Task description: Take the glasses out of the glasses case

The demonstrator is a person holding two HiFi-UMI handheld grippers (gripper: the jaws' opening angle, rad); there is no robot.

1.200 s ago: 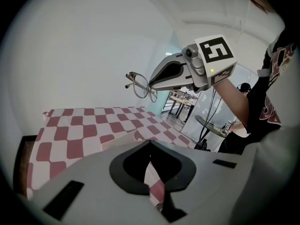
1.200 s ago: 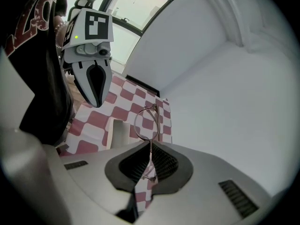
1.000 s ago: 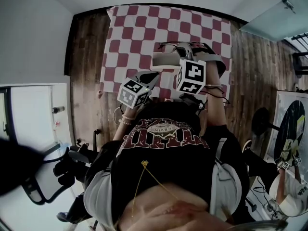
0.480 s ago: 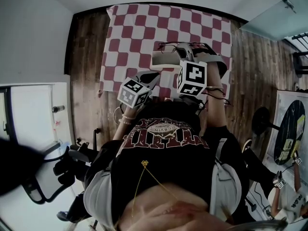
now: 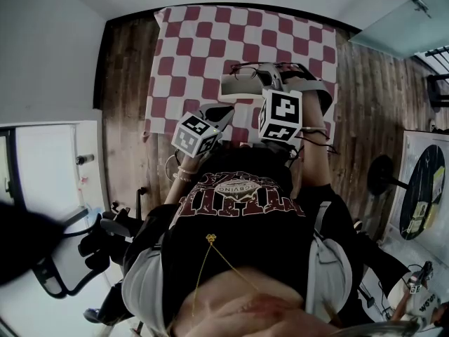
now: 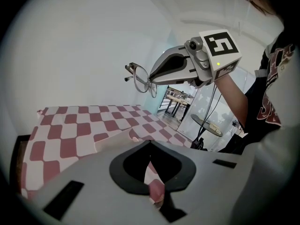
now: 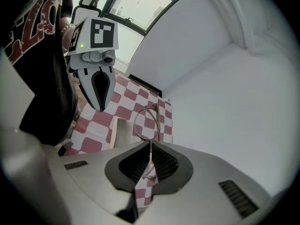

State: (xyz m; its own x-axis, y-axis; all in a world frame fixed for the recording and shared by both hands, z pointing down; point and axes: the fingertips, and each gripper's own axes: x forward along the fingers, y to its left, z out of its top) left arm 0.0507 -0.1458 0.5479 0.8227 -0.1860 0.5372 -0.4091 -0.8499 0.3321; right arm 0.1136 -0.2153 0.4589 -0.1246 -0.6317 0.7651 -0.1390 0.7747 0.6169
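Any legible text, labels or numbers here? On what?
No text reads whole.
T-shirt: red block lettering, upside down and warped in the head view, cut off in both gripper views; unreadable.
Marker cubes: square code patterns, no letters.
Poster: too small.

Thin-rimmed glasses [image 7: 146,121] in the air, beside the pale open case [image 5: 242,88]

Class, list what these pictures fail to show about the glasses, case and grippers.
Case inside: too small in the head view; the right gripper's body cuts off its near end in the right gripper view.
Left gripper tips: contact with the case hidden by its own body, left gripper view.
Glasses: frame details too small in the head view.
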